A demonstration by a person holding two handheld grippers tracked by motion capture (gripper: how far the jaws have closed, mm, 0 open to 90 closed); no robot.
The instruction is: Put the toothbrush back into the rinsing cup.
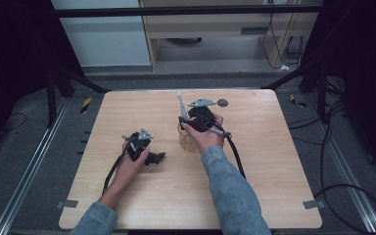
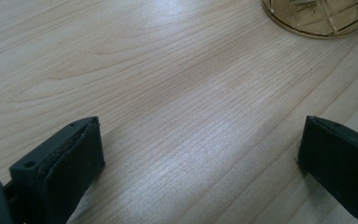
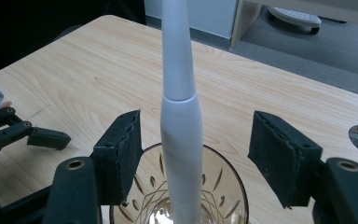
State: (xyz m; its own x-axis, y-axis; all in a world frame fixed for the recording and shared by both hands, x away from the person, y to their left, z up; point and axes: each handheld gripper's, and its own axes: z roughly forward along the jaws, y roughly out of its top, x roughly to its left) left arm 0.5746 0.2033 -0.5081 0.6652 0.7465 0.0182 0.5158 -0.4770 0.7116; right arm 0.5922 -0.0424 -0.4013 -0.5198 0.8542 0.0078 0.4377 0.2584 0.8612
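Right gripper view looks down on a white toothbrush handle (image 3: 182, 135) standing in an amber glass (image 3: 223, 186), between the right gripper's (image 3: 193, 154) wide-open fingers, neither touching it. This looks like either a grasp or a release, and lifting it would call for closing squarely on the handle. The left gripper (image 2: 200, 158) rests open and empty on the tabletop (image 2: 168, 84) nearby.

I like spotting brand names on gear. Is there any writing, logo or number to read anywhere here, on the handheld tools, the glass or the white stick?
None can be read.
The left gripper, the right gripper, the glass, the white stick and the table show no print at all.
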